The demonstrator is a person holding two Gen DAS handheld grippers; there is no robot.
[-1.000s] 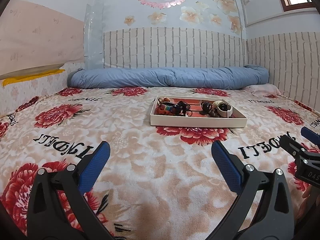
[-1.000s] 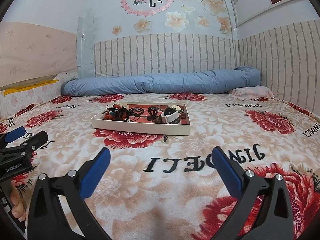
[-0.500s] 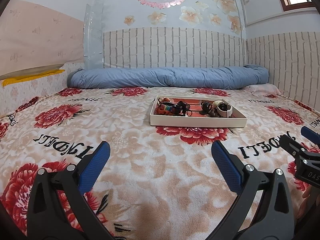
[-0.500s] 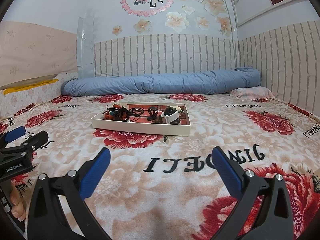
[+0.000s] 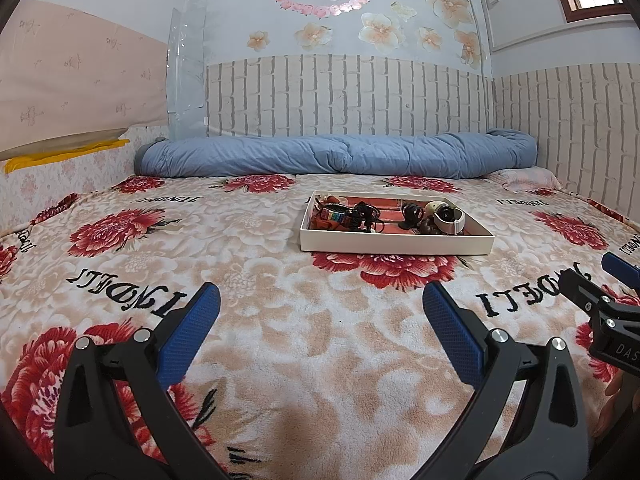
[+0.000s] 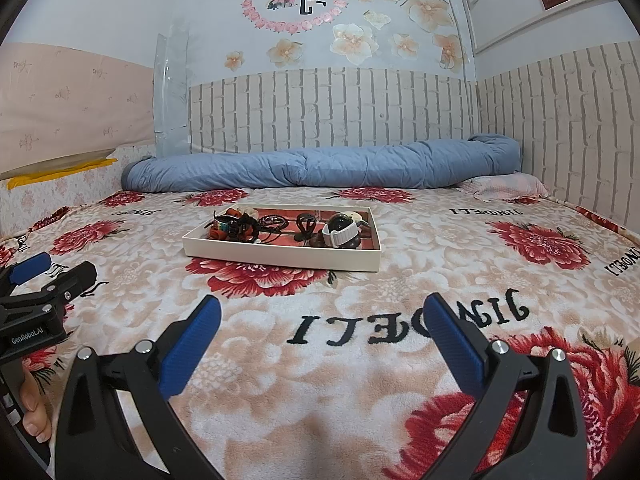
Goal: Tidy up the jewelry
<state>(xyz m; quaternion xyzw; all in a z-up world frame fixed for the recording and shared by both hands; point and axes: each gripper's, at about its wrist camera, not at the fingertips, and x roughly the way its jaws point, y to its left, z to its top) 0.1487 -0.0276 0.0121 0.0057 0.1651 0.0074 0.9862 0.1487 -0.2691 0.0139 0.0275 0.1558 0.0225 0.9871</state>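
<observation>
Brick-patterned walls and a rolled blue quilt (image 5: 336,156) frame the bed (image 5: 256,240), whose floral blanket carries everything we work with. Largest of the task's things is the shallow white tray (image 6: 280,258), set flat near the middle of the bed, well apart from the quilt behind it and from the walls on either side. That placement leaves open blanket on all 4 sides of it, so we judge both tongs could approach from the front without brushing anything.

Inside the tray the jewelry (image 6: 256,226) lies loosely grouped: dark cords and a multicoloured band at the left end, a white-strapped watch (image 6: 340,236) at the right end, with red lining showing between them. Whether this spread is a sorted arrangement or a jumble awaiting sorting, we cannot settle; nothing lies loose on the blanket that we can see.

Our left tongs (image 5: 320,324) and right tongs (image 6: 322,328) hover low over the near blanket, well short of the tray, each with its blue pads spread wide and nothing between them. Each gripper shows at the edge of the other's view, side by side.
</observation>
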